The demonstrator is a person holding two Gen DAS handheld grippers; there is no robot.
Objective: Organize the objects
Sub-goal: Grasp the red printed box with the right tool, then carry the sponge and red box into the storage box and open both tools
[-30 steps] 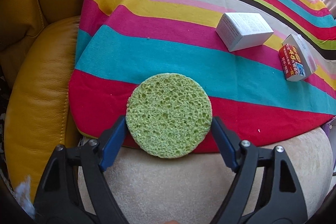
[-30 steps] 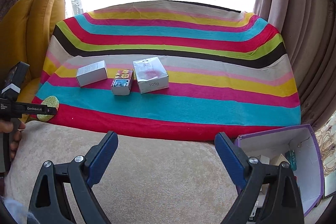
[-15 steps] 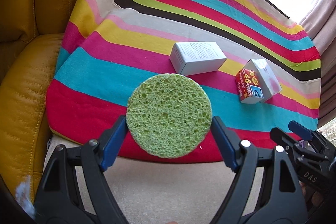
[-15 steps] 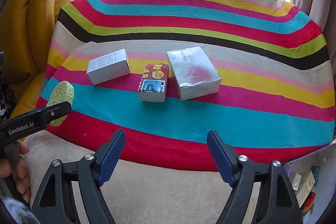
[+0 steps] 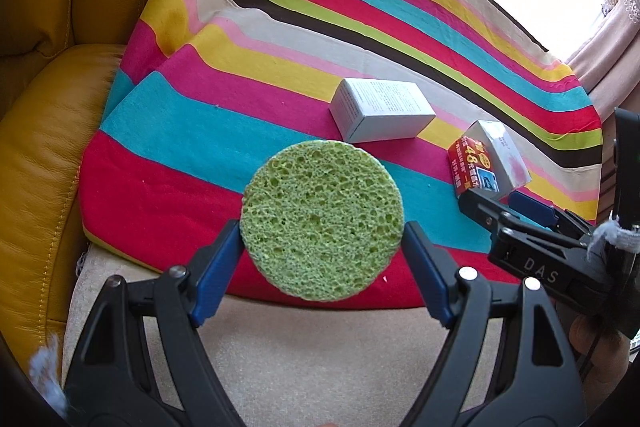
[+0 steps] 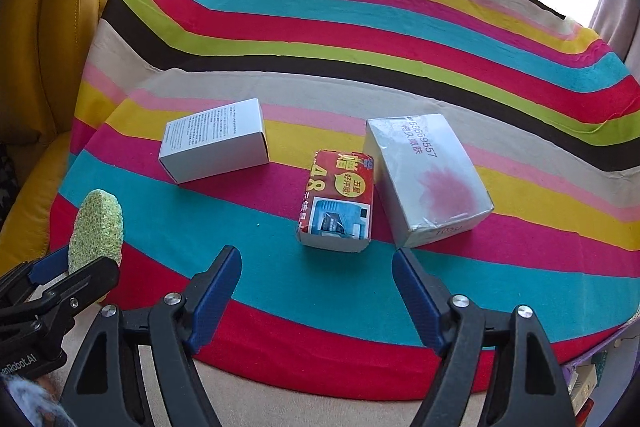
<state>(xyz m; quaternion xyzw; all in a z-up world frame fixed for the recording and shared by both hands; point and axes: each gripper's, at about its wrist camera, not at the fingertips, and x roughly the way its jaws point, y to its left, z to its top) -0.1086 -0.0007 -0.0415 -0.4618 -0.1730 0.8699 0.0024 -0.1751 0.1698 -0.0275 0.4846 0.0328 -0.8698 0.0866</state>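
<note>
My left gripper is shut on a round green sponge, held by its edge above the near red stripe of the striped cloth. The sponge also shows edge-on at the left of the right wrist view. My right gripper is open with nothing between its fingers, hovering over the teal stripe just short of a red printed box. A white box lies to the left of the red one. A silvery box with a pink blotch lies against its right side.
A yellow leather cushion borders the cloth on the left. Beige upholstery runs along the near edge. A purple-edged container with small items sits at the lower right. Curtains and a bright window stand behind.
My right gripper has moved forward and down toward the boxes, its jaws narrower than a second ago. The left gripper has turned toward the boxes, sponge still held; the right gripper now shows in its view.
</note>
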